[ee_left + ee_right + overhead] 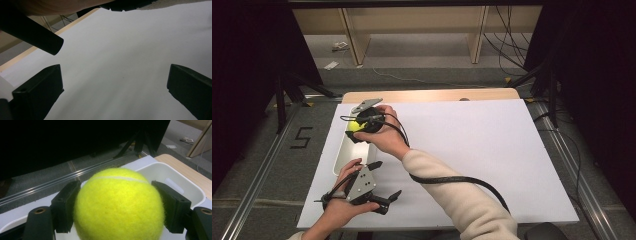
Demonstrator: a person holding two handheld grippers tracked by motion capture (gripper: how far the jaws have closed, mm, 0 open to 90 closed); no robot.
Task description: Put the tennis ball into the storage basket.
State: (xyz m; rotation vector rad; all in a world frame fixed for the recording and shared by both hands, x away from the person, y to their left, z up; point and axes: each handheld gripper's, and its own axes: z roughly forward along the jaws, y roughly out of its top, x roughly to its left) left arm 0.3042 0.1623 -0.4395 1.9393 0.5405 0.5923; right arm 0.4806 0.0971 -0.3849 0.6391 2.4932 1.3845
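A yellow tennis ball sits between the two black jaws of my right gripper, which is shut on it. In the high view that gripper holds the tennis ball over the white bin at the left side of the table. My left gripper rests low near the table's front left edge, jaws spread wide. In the left gripper view its fingertips stand far apart over bare white tabletop, nothing between them.
A white sheet covers most of the table; a strip of wood shows at the far edge. The right gripper's black cable trails across the sleeve. Metal rails run along both sides of the table.
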